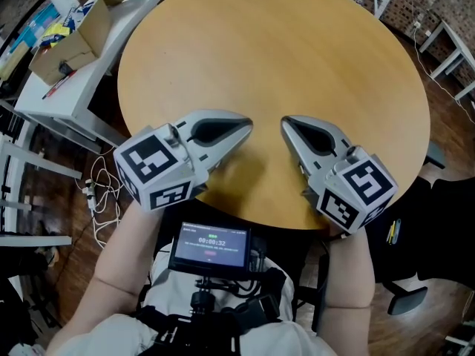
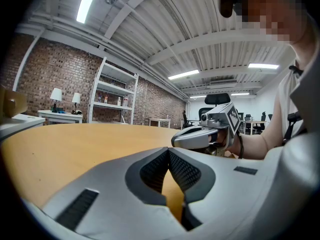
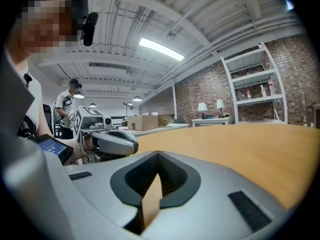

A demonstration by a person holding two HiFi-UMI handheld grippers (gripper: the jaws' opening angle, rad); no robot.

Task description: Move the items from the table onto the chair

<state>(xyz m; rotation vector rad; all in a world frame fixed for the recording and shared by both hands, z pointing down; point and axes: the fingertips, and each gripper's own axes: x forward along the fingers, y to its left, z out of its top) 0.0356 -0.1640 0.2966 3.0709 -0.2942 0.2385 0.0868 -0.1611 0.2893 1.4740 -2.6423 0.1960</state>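
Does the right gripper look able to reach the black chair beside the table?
Probably yes: the chair stands close to the right gripper's outer side, with nothing in between.

Indoor light, even and fairly bright. Source: ceiling strip lights [image 2: 89,1], blown out to white in both gripper views. Head view is sharp; soft, faint shadows lie on the table [image 1: 297,65] just under the left gripper [image 1: 247,128] and right gripper [image 1: 286,124]. Gripper views show strong fisheye bending and black vignette at the corners; the nearest jaw surfaces are slightly soft.
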